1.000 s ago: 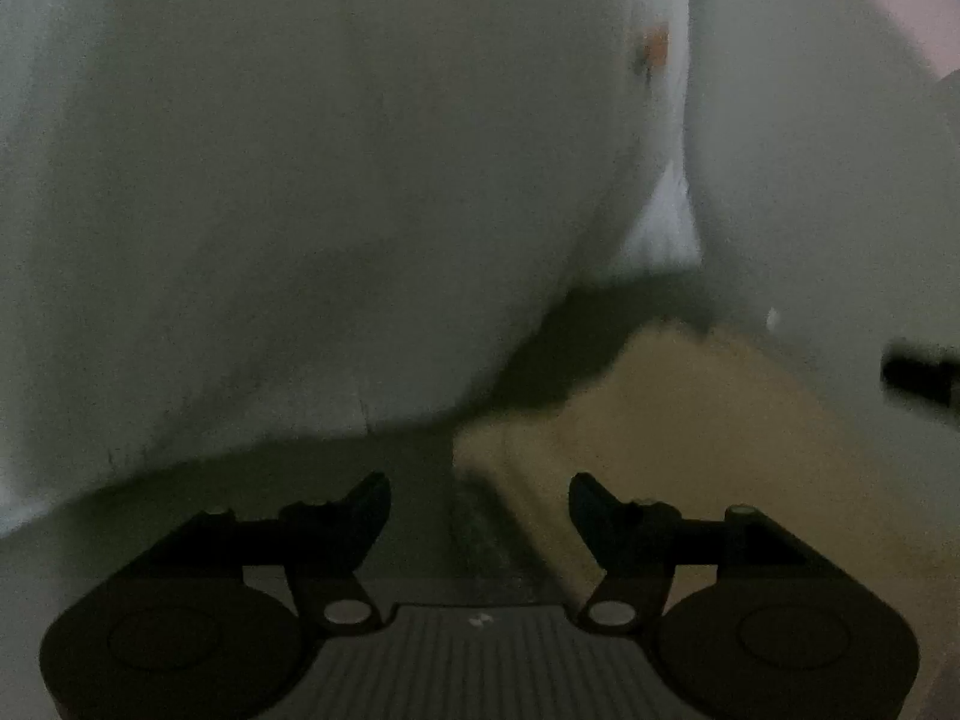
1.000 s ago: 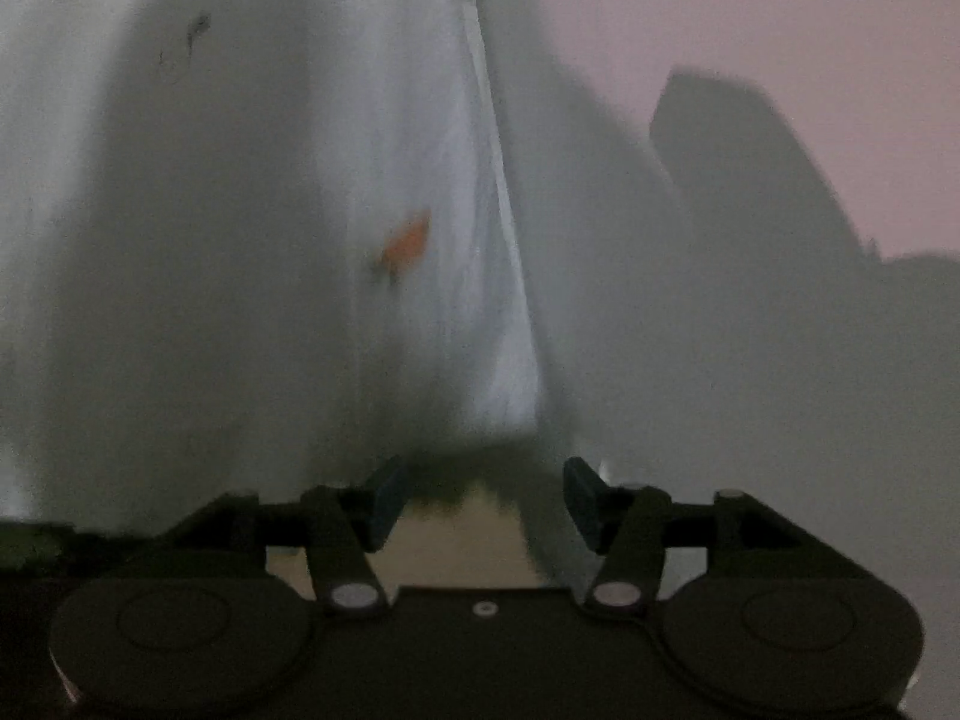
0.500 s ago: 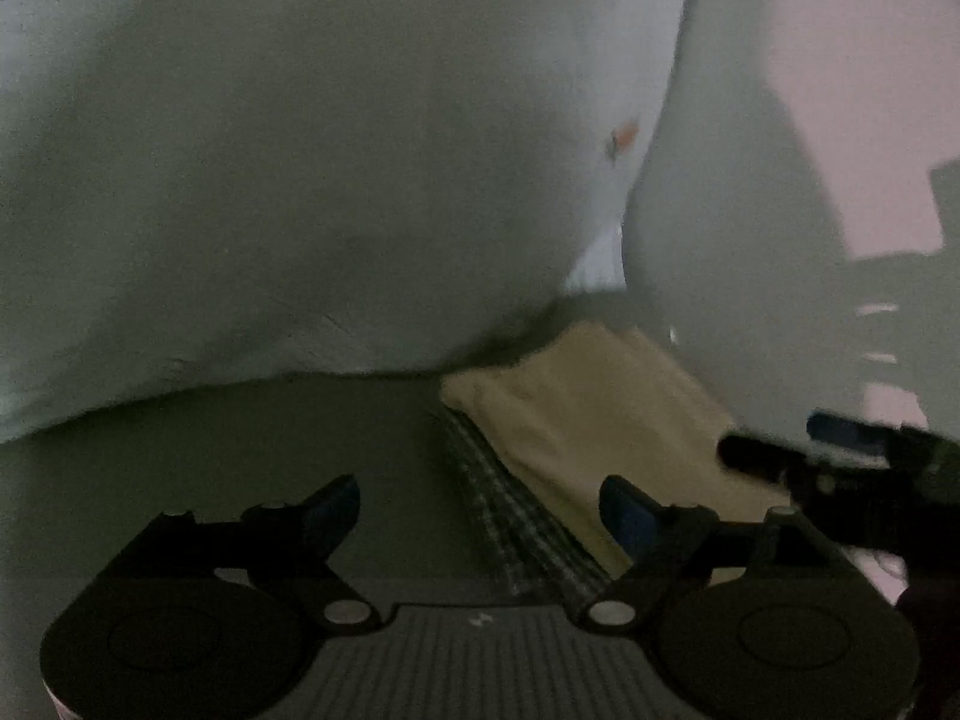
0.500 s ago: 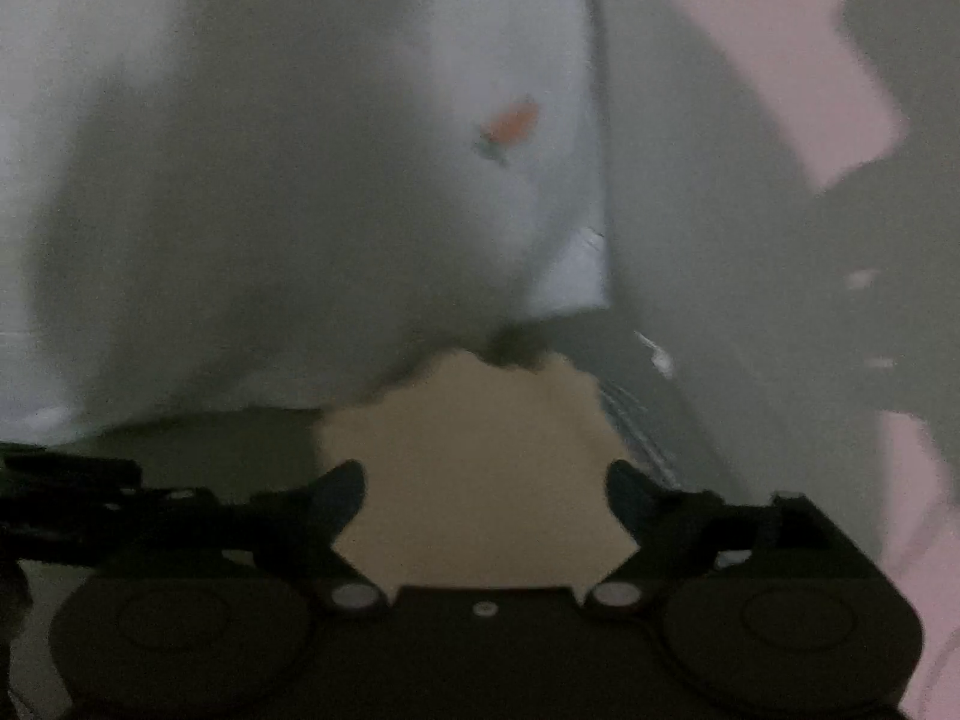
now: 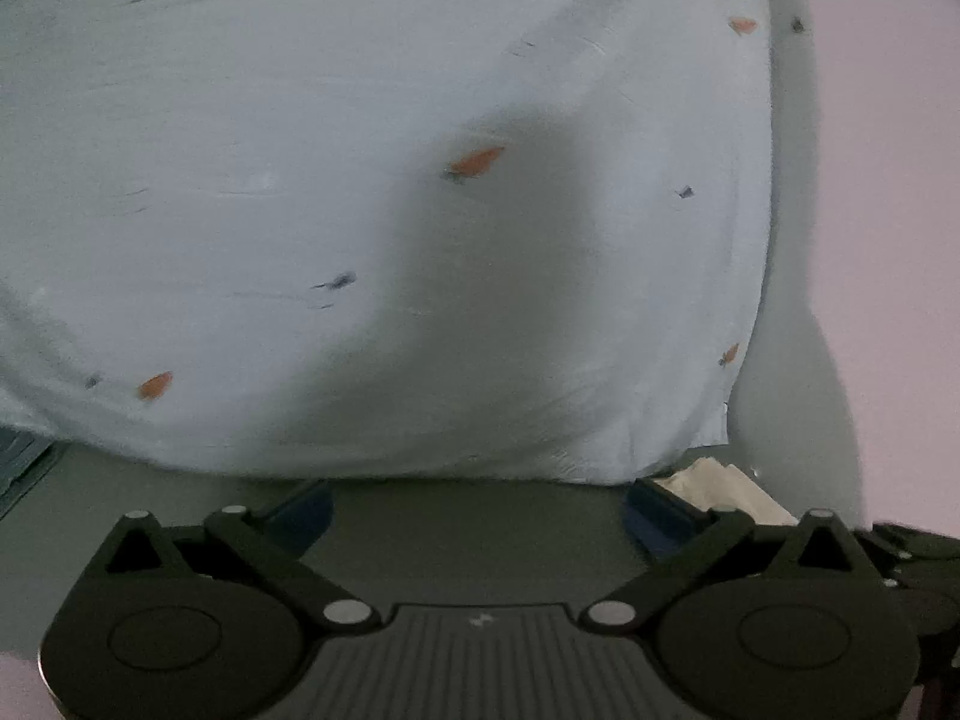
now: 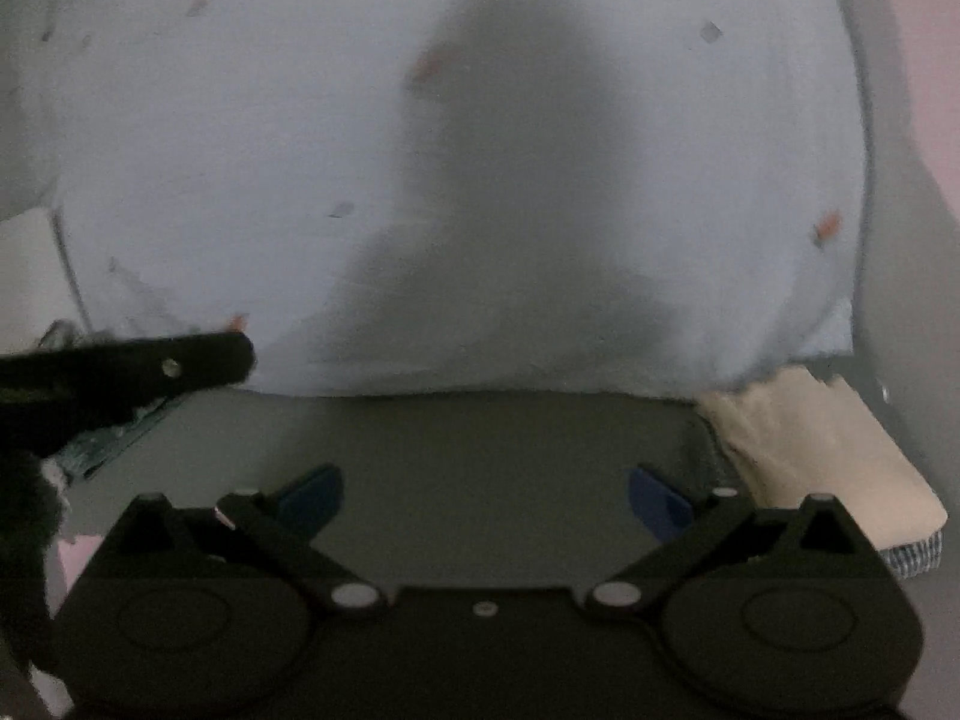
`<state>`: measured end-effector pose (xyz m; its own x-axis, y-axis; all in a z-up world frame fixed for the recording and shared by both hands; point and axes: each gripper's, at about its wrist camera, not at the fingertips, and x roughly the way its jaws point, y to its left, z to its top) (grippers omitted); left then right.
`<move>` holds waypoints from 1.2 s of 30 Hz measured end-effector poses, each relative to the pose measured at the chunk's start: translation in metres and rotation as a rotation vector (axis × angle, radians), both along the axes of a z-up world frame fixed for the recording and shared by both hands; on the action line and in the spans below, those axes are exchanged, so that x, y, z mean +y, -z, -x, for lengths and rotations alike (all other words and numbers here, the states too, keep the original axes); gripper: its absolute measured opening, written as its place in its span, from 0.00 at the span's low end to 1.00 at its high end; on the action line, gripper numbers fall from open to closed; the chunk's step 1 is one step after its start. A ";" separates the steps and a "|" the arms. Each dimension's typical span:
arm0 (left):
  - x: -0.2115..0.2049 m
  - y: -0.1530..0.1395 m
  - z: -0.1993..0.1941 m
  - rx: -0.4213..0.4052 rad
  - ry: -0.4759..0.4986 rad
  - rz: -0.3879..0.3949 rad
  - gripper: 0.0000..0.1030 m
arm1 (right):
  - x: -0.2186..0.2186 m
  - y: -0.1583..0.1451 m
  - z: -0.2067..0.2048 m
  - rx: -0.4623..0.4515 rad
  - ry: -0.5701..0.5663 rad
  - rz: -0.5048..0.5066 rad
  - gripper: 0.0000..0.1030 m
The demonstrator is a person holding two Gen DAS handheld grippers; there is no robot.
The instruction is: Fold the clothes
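A pale blue garment dotted with small orange and dark marks lies spread over the surface and fills most of both views. Its near hem runs just beyond the fingertips. My left gripper is open wide over the shadowed grey surface with nothing between its blue pads. My right gripper is open too, also empty, short of the hem. A folded cream cloth on a checked one lies at the right, by the garment's corner, and peeks in the left wrist view.
The left gripper's black finger reaches in from the left of the right wrist view. A pinkish surface shows at the right. A striped, teal-grey edge sits at the far left under the garment.
The garment, hanging and bunched a second ago, now lies spread flat. Both grippers have opened wide and pulled back from the hem. The cream cloth has shifted to the right of each view.
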<state>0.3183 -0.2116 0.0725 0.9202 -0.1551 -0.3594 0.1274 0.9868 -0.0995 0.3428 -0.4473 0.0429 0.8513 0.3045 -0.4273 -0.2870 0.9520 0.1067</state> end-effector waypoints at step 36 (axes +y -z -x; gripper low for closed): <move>0.285 0.007 0.309 0.163 -0.051 -0.082 1.00 | 0.317 -0.029 0.337 0.057 0.221 0.120 1.00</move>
<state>0.0097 0.0737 0.0655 0.8546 -0.0733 -0.5142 0.0655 0.9973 -0.0333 0.0055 -0.1299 0.0717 0.8651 0.0578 -0.4983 -0.0671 0.9977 -0.0008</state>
